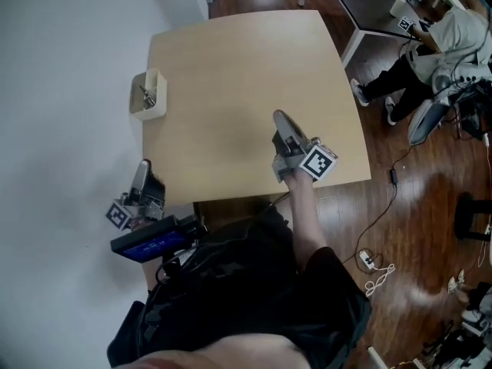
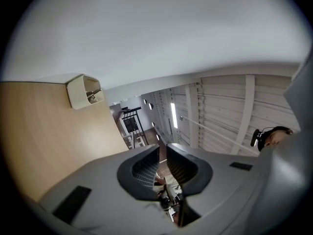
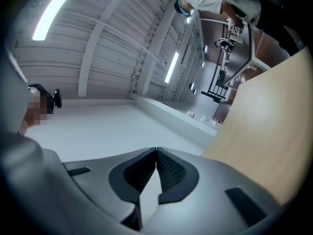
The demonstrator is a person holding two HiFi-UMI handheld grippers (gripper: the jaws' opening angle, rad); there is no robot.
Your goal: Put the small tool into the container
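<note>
Dark wood floor [image 1: 415, 198] at right w/ cables [image 1: 377, 271], white wall [image 1: 61, 91] at left. Pale wood table [image 1: 246, 75] between. R gripper [image 1: 278, 117] over table near front edge, jaws pressed together, empty. L gripper [image 1: 141, 167] off front-left corner, jaws slightly apart, empty. Container [image 1: 157, 106] at left edge, tool [image 1: 146, 96] inside.

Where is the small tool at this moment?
In the head view the small tool lies inside the cream container, which stands at the far left edge of the table.
</note>
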